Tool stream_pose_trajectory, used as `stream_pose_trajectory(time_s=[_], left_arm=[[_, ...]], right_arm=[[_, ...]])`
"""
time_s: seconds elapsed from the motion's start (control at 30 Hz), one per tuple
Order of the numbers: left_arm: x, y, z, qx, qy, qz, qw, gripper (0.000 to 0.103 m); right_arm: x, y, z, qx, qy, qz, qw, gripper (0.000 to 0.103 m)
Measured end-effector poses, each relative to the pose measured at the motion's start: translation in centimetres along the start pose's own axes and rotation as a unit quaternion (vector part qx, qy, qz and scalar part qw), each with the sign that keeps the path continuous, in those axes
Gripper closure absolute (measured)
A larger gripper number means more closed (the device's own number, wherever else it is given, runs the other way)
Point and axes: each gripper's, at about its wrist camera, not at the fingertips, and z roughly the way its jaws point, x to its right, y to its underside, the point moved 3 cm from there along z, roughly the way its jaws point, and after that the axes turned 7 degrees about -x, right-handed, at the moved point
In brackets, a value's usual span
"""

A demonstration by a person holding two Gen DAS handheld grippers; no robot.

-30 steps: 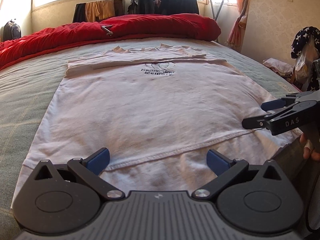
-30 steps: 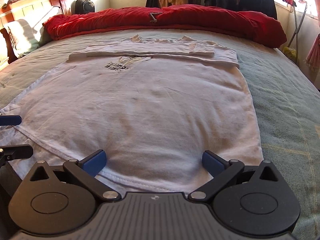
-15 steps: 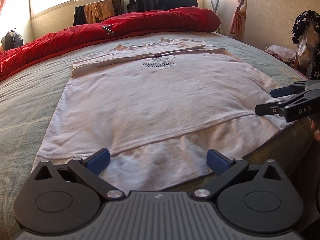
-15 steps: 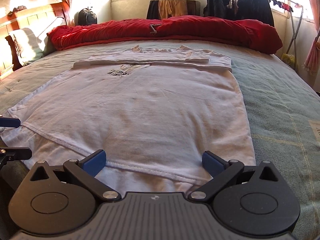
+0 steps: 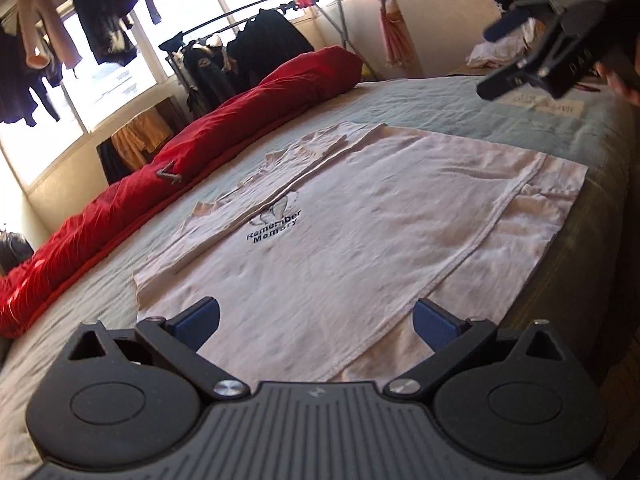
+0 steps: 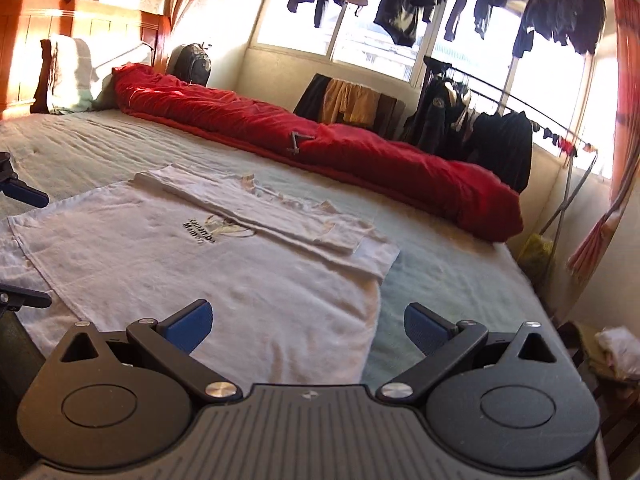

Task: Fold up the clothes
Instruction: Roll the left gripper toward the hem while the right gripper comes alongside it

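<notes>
A: What does the garment look like?

B: It is a white cotton T-shirt (image 5: 360, 232) spread flat, front up, on the pale green bedspread (image 5: 460, 108). Its sleeves are folded in across the collar end, making a straight band, and a black printed motif with the words "Remember Memory" sits just below that band. The hem end shows a stitched seam, with a lower layer of cloth sticking out past it near the bed's edge.

A: Where is it relative to the left gripper (image 5: 316, 320)?

B: Straight ahead of and below it; the shirt's side edge lies between the blue fingertips (image 5: 198, 318). The jaws stand wide apart, holding nothing.

A: And the right gripper (image 6: 308, 326)?

B: Also spread wide and empty. The shirt (image 6: 208, 264) lies ahead and to its left; its left fingertip is over the cloth, its right one over bare bedspread (image 6: 448, 280). In the left wrist view that gripper (image 5: 516, 56) is raised above the bed, beyond the shirt's far side.

A: Anything behind the shirt?

B: A long rolled red quilt (image 6: 360, 152) lies along the bed past the collar end, well apart from the shirt.
</notes>
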Motion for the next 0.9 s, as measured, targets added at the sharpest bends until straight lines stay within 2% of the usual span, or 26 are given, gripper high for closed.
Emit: stream_pose_trajectory(time_s=[0.07,0.2,0.33,0.47,0.67,0.9], left_arm=[[0.8,0.0,0.1,-0.002,-0.003,0.028,0.9996,0.001],[1.6,0.8,0.2,-0.009,-0.007,0.060,0.9982,0.001],[1.8,2.0,-0.3,-0.015,-0.015,0.076,0.9969,0.001],[1.6,2.6,-0.4,-0.024,-0.030,0.079,0.9961,0.001],[1.3,2.6,-0.1,-0.033,-0.024,0.071,0.9966,0.001],[1.9,2.6,-0.6,-0.017,-0.028,0.083,0.9960,0.001]], right_arm=[[0.3,-0.5,-0.5,0.003,0.003,-0.030,1.000,0.000],[-1.6,0.2,0.0,-0.027,-0.036,-0.096,0.994,0.000],[-5.1,2.1,1.6,-0.070,-0.073,-0.150,0.984,0.000],[-7.7,3.1,2.4,-0.085,-0.094,-0.179,0.976,0.000],[-10.1,3.5,2.5,-0.091,-0.109,-0.207,0.968,0.000],[-11.7,3.5,2.3,-0.081,-0.105,-0.244,0.961,0.000]])
